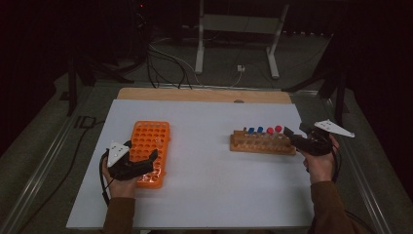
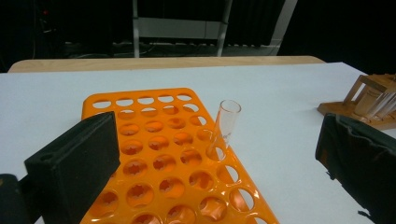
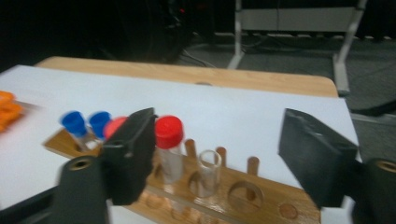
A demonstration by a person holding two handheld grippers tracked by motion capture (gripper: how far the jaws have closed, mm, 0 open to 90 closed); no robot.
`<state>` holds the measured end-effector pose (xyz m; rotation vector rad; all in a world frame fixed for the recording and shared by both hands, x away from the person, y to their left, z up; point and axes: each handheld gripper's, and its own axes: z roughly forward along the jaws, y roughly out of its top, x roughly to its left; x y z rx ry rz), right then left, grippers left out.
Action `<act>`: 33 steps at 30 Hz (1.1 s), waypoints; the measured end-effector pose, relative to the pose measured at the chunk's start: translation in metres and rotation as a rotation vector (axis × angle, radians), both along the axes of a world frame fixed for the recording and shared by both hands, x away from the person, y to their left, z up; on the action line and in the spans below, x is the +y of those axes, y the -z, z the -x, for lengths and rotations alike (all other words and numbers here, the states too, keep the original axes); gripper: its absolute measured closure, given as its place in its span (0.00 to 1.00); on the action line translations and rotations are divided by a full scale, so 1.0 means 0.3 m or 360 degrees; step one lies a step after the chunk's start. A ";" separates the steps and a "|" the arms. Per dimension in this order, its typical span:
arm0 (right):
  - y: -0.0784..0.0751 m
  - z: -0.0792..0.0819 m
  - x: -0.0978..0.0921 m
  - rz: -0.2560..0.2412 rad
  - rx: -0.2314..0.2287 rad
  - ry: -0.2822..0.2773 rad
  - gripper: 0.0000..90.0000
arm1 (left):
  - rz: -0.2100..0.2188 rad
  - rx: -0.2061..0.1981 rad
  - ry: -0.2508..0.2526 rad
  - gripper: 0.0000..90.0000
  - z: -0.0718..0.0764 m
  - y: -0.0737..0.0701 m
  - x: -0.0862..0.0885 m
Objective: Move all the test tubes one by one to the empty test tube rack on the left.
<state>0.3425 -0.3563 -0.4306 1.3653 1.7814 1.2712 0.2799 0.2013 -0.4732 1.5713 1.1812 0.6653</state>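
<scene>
An orange rack (image 1: 150, 146) with many round holes lies on the left of the white table; close up, the orange rack (image 2: 154, 154) holds one clear uncapped tube (image 2: 225, 127), leaning in a hole near its right edge. My left gripper (image 1: 148, 163) hovers open over the rack's near end, and in its own view the left gripper (image 2: 218, 135) has its jaws wide on either side of the tube, not touching it. A wooden rack (image 1: 263, 142) on the right carries blue- and red-capped tubes. My right gripper (image 3: 219, 135) is open before a red-capped tube (image 3: 168, 140) and an uncapped clear tube (image 3: 208, 172).
The white table top (image 1: 209, 185) lies bare between the racks. A strip of wooden board (image 1: 204, 94) runs along the far edge. Beyond it, metal stand legs (image 1: 199, 53) and cables (image 1: 165, 68) lie on the dark floor. Empty holes (image 3: 245, 193) sit at the wooden rack's right end.
</scene>
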 end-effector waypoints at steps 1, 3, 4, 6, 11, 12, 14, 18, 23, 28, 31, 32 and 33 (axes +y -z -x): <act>0.005 -0.003 0.001 0.0007 0.0011 0.0009 0.38 | 0.0000 0.0002 0.0000 0.01 0.000 0.001 0.000; 0.018 -0.012 0.003 0.0026 0.0033 0.0016 0.48 | 0.0000 0.0005 -0.0001 0.01 -0.001 0.002 0.000; 0.025 -0.016 0.006 0.0035 0.0042 0.0011 0.53 | -0.0003 0.0009 -0.0002 0.01 -0.002 0.005 -0.001; 0.038 -0.026 0.013 0.0072 0.0062 0.0017 0.59 | -0.0005 0.0012 -0.0001 0.01 -0.003 0.006 -0.001; 0.065 -0.044 0.028 0.0085 0.0102 0.0000 0.71 | -0.0002 0.0013 -0.0002 0.01 -0.003 0.009 0.000; 0.070 -0.046 0.032 0.0090 0.0112 -0.0003 0.72 | -0.0002 0.0013 -0.0002 0.01 -0.003 0.009 0.000; 0.079 -0.051 0.038 0.0102 0.0123 -0.0005 0.75 | -0.0004 0.0014 0.0001 0.01 -0.003 0.011 -0.004; 0.094 -0.051 0.050 0.0141 0.0131 -0.0005 0.78 | -0.0011 0.0006 0.0003 0.01 -0.002 0.010 -0.009; 0.110 -0.044 0.055 0.0158 0.0123 0.0001 0.82 | -0.0008 0.0010 -0.0002 0.01 -0.001 0.011 -0.009; 0.115 -0.033 0.062 0.0186 0.0097 0.0006 0.84 | -0.0018 0.0015 0.0008 0.01 -0.002 0.013 -0.013; 0.117 -0.028 0.067 0.0186 0.0087 0.0021 0.84 | -0.0019 0.0014 0.0008 0.01 -0.002 0.013 -0.014; 0.118 -0.026 0.069 0.0182 0.0084 0.0028 0.84 | -0.0020 0.0014 0.0008 0.01 -0.002 0.013 -0.014; 0.119 -0.025 0.069 0.0177 0.0083 0.0025 0.84 | -0.0020 0.0014 0.0008 0.01 -0.002 0.013 -0.014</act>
